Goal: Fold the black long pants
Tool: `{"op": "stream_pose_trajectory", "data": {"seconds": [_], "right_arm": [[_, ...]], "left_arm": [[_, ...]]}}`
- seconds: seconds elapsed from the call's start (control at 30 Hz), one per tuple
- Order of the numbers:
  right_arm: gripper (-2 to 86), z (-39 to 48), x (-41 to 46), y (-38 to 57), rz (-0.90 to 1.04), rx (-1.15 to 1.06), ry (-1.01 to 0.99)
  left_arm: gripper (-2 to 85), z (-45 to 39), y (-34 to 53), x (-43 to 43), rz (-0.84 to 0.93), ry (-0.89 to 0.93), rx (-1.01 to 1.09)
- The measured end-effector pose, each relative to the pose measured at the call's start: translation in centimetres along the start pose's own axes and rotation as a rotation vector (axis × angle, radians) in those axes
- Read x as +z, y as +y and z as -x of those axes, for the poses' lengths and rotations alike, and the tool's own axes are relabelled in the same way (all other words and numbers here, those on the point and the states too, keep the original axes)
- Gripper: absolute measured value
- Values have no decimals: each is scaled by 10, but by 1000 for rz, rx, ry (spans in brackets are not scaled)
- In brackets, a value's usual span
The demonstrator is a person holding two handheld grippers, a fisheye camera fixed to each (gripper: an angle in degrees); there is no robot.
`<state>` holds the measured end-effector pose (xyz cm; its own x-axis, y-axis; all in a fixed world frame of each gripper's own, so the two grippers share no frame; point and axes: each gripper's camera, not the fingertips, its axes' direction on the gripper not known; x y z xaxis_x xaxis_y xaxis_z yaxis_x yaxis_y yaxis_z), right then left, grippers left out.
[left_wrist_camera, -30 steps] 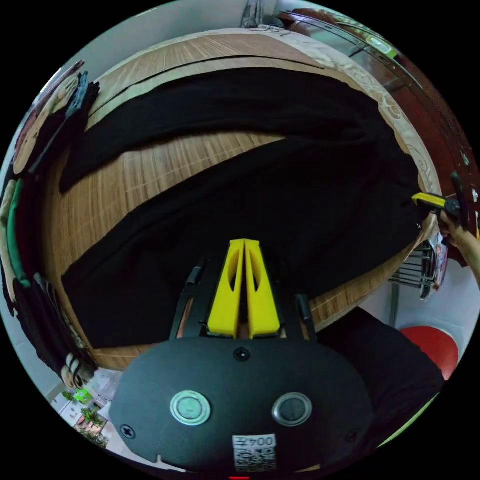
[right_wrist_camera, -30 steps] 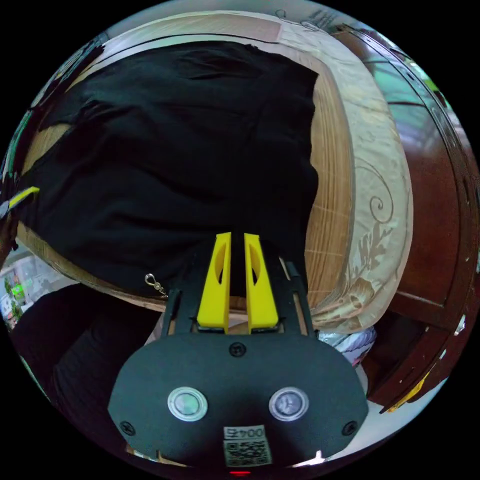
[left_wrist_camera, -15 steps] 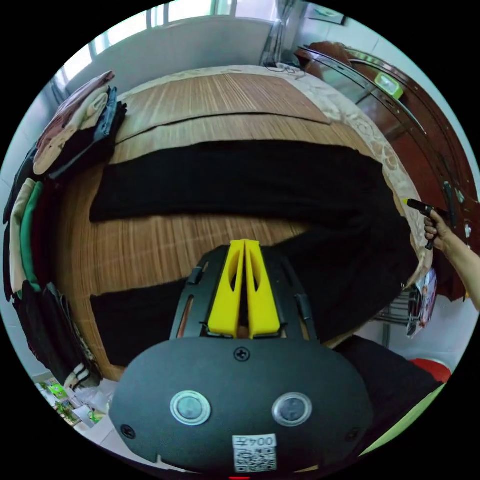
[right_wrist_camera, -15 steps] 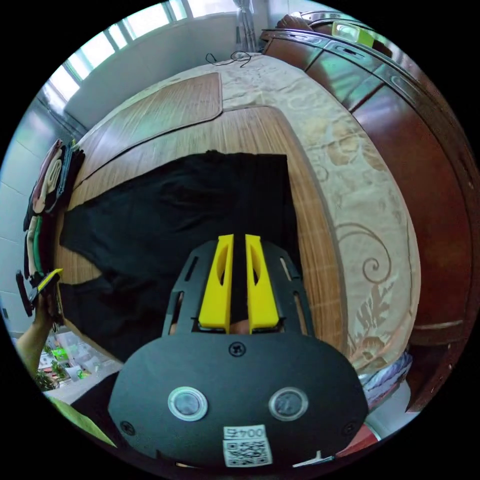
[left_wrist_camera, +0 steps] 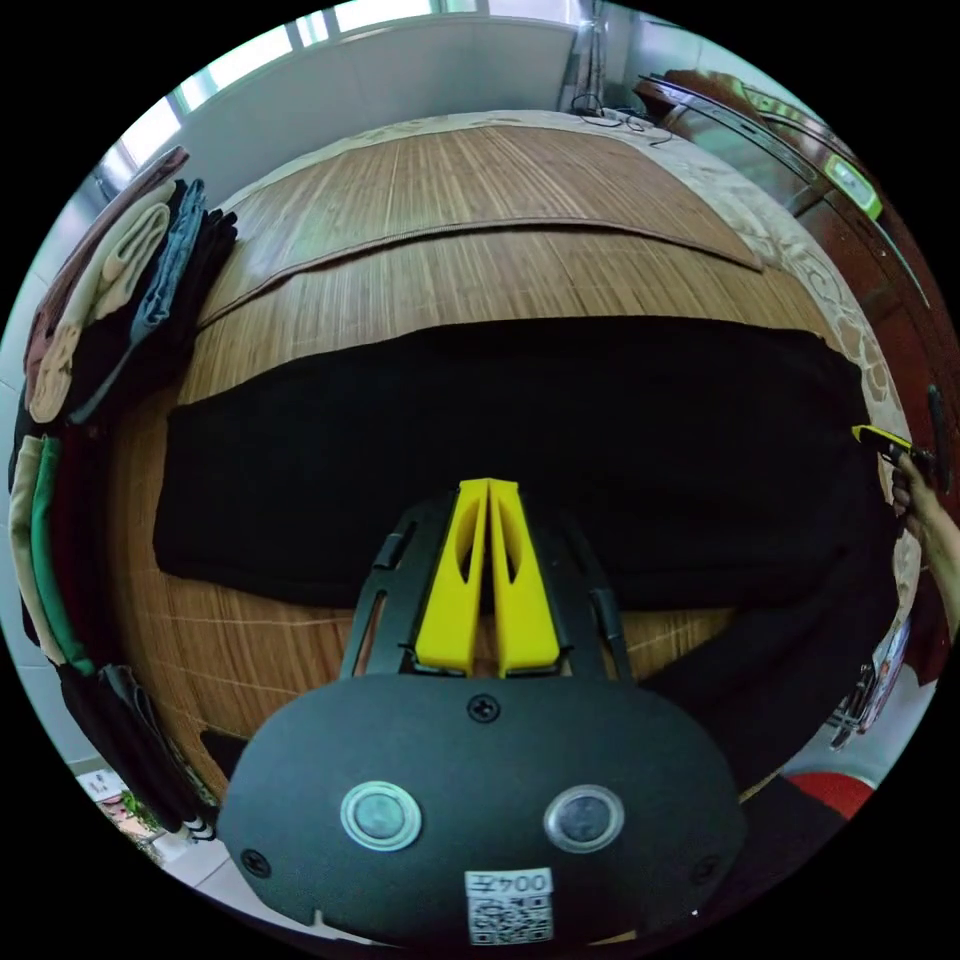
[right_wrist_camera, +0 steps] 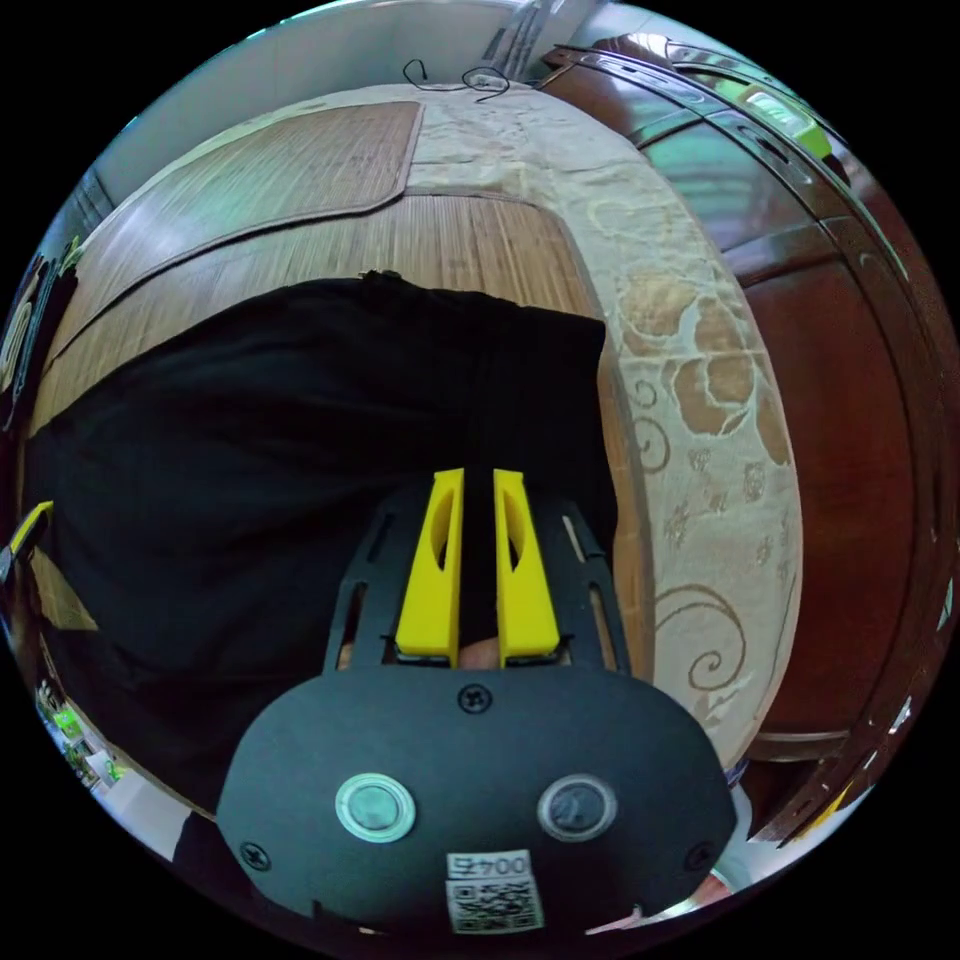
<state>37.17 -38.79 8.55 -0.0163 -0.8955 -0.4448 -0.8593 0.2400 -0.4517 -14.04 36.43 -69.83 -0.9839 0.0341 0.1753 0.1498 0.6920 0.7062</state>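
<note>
Black long pants [left_wrist_camera: 520, 440] lie across bamboo mat [left_wrist_camera: 450, 240] on bed. Left gripper [left_wrist_camera: 489, 490] jaws pressed together, pinching pants fabric. Right gripper [right_wrist_camera: 478, 480] jaws clamp pants waist end.

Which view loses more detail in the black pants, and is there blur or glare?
Left gripper view: black pants read flat black with no visible folds; bamboo mat sharp, window strip blown out. Right gripper view: faint creases near the waistband, mat weave softer at the far edge.

One black long pants [left_wrist_camera: 520, 440]; two bamboo mats [left_wrist_camera: 470, 180]; two hand-held grippers [left_wrist_camera: 488, 490].
</note>
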Motion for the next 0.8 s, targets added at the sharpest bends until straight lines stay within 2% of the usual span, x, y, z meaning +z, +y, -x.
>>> {"op": "stream_pose_trajectory", "data": {"seconds": [0.2, 0.37, 0.47, 0.57, 0.73, 0.8], "right_arm": [[64, -5, -9, -35, -4, -13, -30], [52, 13, -62, 60, -91, -37, -108], [44, 18, -74, 134, -59, 1, -126], [36, 24, -76, 190, -11, 38, -99], [26, 45, -32, 226, 174, -32, -140], [11, 40, -34, 227, 134, -5, -189]], "left_arm": [[6, -17, -33, -8, -29, 8, 18], [7, -8, -21, -67, -91, 39, 25], [6, 12, 28, -114, -107, 21, -4], [6, 52, 97, -150, -52, 3, -122], [6, 124, 207, -179, 109, -63, -339], [6, 139, 226, -184, 149, -86, -375]]}}
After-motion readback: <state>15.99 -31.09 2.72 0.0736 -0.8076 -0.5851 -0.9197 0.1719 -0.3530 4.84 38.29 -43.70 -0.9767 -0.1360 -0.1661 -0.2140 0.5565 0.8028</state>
